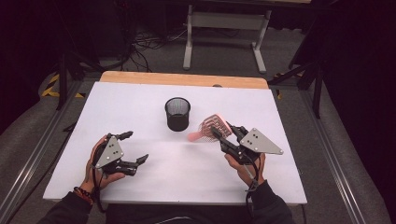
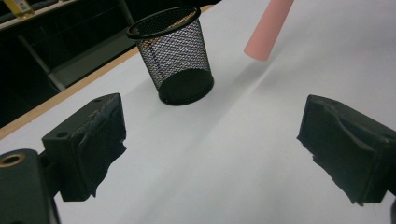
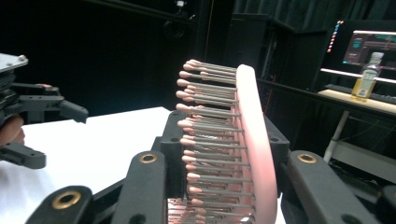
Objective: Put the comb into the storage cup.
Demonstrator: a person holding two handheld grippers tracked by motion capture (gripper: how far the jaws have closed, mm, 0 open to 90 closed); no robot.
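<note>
A pink hairbrush (image 1: 211, 127) hangs just above the white table top (image 1: 187, 179), right of a black mesh cup (image 1: 178, 113). My right gripper (image 1: 224, 135) is shut on the brush head, and the handle points left toward the cup. In the right gripper view the bristles face left, with the brush (image 3: 254, 140) clamped between the jaws of my right gripper (image 3: 226, 163). My left gripper (image 1: 136, 147) stands open at the near left with nothing between its jaws. In the left gripper view its pads (image 2: 100, 140) stand wide apart, and the cup (image 2: 175, 56) and the brush handle (image 2: 268, 28) lie beyond them.
A wooden table edge (image 1: 184, 79) runs along the far side of the white top. Beyond it stand a white desk frame (image 1: 224, 32) and floor cables (image 1: 144, 46). The right gripper view shows a monitor (image 3: 369, 46) and a bottle (image 3: 366, 77) on a far desk.
</note>
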